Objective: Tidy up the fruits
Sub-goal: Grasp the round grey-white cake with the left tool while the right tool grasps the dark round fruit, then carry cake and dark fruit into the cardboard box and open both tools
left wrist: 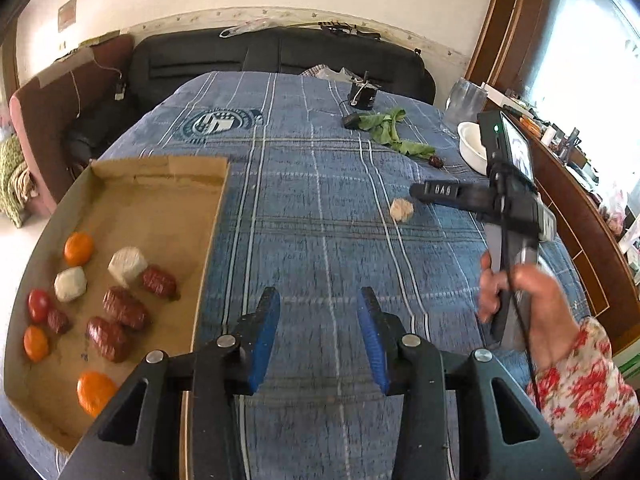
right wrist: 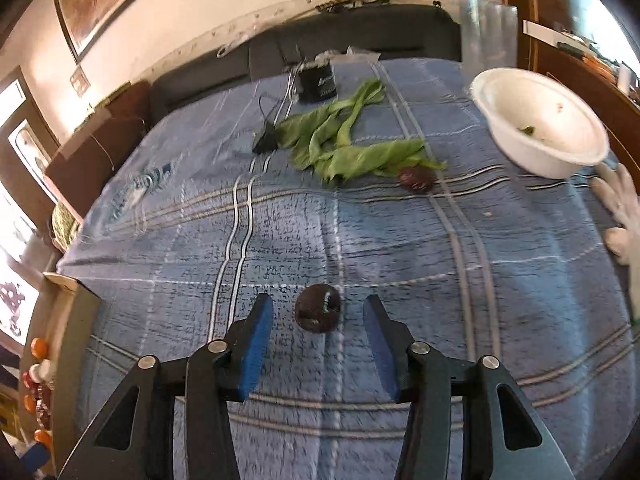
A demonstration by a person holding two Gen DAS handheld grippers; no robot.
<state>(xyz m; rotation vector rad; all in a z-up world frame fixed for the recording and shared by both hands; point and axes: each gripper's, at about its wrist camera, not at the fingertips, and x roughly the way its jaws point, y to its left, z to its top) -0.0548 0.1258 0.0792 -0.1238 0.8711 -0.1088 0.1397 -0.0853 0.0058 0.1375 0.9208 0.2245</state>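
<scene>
A cardboard tray (left wrist: 160, 184) at the left holds oranges (left wrist: 79, 248), a tomato (left wrist: 38, 305), several dark red dates (left wrist: 124, 307) and white pieces (left wrist: 127, 265). My left gripper (left wrist: 318, 300) is open and empty over the blue cloth, right of the tray. My right gripper (right wrist: 318, 308) is open, its fingers either side of a dark red date (right wrist: 318, 314) on the cloth; it also shows in the left wrist view (left wrist: 424, 193). A beige piece (left wrist: 402, 210) lies just below its tip there. Another date (right wrist: 416, 178) lies by the green leaves (right wrist: 352, 148).
A white bowl (right wrist: 548, 160) stands at the right edge. A small black box (right wrist: 318, 82) and a cable lie at the far end. A white glove (right wrist: 624, 216) rests at the right. A black sofa (left wrist: 260, 56) is behind the table.
</scene>
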